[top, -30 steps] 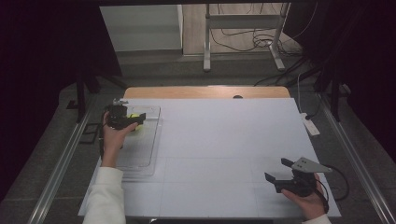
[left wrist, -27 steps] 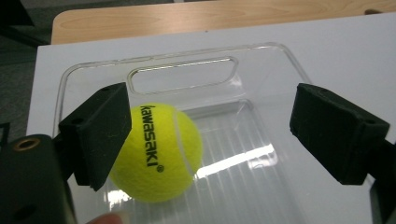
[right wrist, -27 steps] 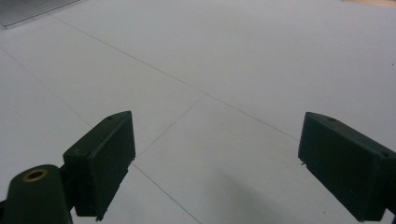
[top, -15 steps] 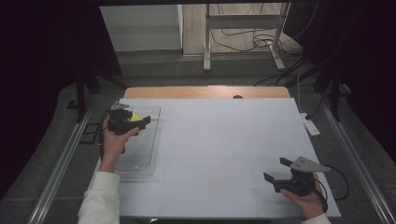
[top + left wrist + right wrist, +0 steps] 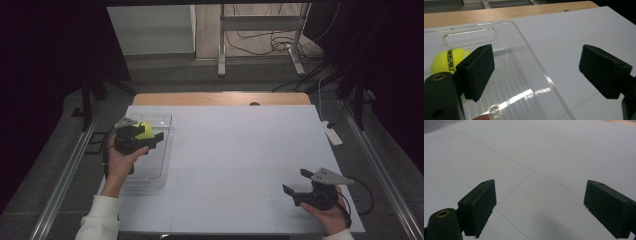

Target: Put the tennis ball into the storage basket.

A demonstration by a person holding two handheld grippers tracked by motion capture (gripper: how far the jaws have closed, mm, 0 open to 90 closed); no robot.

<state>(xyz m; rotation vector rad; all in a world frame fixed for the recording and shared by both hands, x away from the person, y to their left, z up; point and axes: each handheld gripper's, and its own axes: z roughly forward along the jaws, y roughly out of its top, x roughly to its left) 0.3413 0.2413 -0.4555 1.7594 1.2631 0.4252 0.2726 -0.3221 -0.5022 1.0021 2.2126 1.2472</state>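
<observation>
A yellow-green tennis ball [image 5: 144, 130] [image 5: 444, 61] lies at the far end of a clear plastic tray [image 5: 150, 167] [image 5: 531, 50] on the table's left side. My left gripper [image 5: 154, 142] [image 5: 536, 67] hovers over the tray just near of the ball. Its jaws are open with nothing between them, and they point to the right across the tray's rim. In the left gripper view the ball sits to the left, partly behind the left pad [image 5: 477, 71]. My right gripper [image 5: 296, 181] [image 5: 541, 202] rests open over bare white table at the front right.
A white sheet [image 5: 240, 150] covers the table, with a wooden strip [image 5: 220, 98] along the far edge. A white power strip [image 5: 332, 135] lies off the right edge. Metal rails run down both sides, and stand legs and cables stand beyond the table.
My left gripper has drawn back a little toward the near side of the tray, away from the ball, which stays in the tray. The right gripper has not moved.
</observation>
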